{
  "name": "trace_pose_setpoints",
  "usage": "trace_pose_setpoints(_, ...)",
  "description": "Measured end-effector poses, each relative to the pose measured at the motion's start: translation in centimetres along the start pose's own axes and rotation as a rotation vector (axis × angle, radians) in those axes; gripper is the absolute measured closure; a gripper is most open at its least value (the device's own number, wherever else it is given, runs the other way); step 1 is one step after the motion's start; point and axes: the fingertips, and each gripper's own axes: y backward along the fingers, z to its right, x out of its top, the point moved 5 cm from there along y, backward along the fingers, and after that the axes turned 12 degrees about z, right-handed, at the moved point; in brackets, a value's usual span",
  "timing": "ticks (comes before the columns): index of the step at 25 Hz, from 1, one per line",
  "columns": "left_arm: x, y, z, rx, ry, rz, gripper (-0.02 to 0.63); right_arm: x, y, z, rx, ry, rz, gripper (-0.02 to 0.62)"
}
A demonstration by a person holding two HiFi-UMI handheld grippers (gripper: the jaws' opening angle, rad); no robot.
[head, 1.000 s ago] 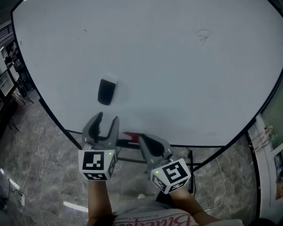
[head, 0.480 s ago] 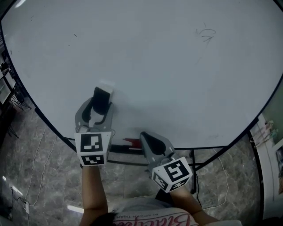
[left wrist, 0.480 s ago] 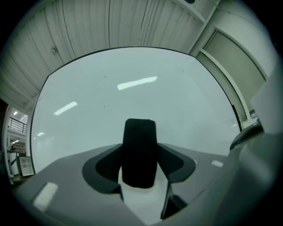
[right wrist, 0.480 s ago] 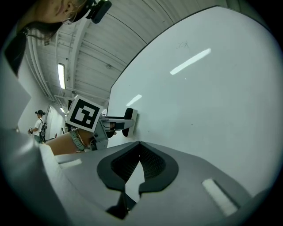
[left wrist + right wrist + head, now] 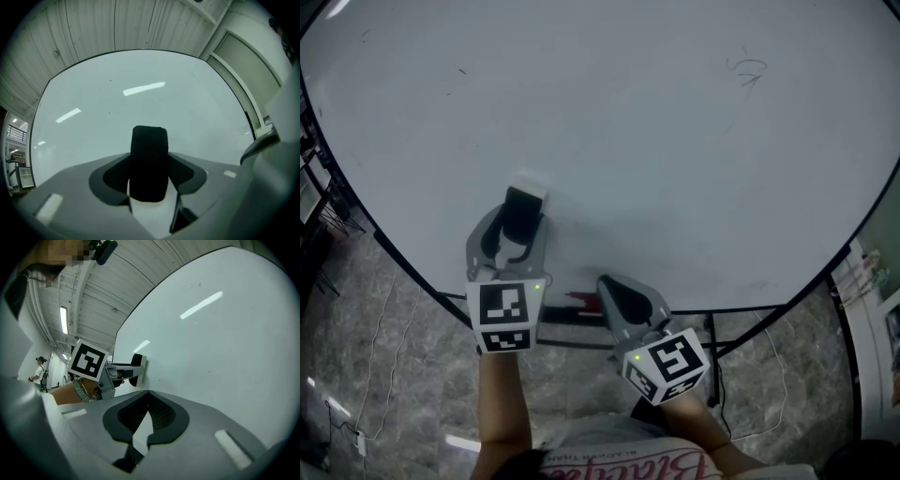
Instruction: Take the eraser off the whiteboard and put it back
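The black eraser (image 5: 523, 214) with a white backing sticks to the whiteboard (image 5: 675, 141) low on its left side. My left gripper (image 5: 517, 208) reaches up to it with a finger on each side. Its jaws are closing around the eraser (image 5: 148, 164), which stands upright between the dark pads (image 5: 112, 176); I see no firm press. The right gripper view shows the eraser (image 5: 137, 369) side-on against the board. My right gripper (image 5: 614, 286) hangs lower and to the right, near the board's bottom edge, shut and empty.
A red marker (image 5: 579, 300) lies on the ledge (image 5: 567, 317) under the board, between the two grippers. A faint scribble (image 5: 748, 71) sits at the board's upper right. Marble floor with a loose cable (image 5: 342, 412) lies below. A person (image 5: 38, 369) stands far off.
My left gripper has moved up from below the board's edge to the eraser, so its fingers now flank it. The right gripper has barely shifted.
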Motion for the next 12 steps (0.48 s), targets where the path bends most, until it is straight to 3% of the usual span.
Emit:
trace_pose_setpoints(3,0.6,0.8,-0.2,0.009,0.037,0.033,0.376,0.0,0.1,-0.2,0.005,0.007,-0.006,0.594)
trace_pose_setpoints(9,0.2,3.8,-0.2,0.041,0.194,0.071,0.376,-0.2,0.4,-0.5,0.011,0.019,-0.018,0.594)
trace_pose_setpoints(12,-0.1,5.5,0.4,0.059,0.217,0.076,0.376,-0.2,0.4,-0.6,0.018,0.03,-0.023,0.594)
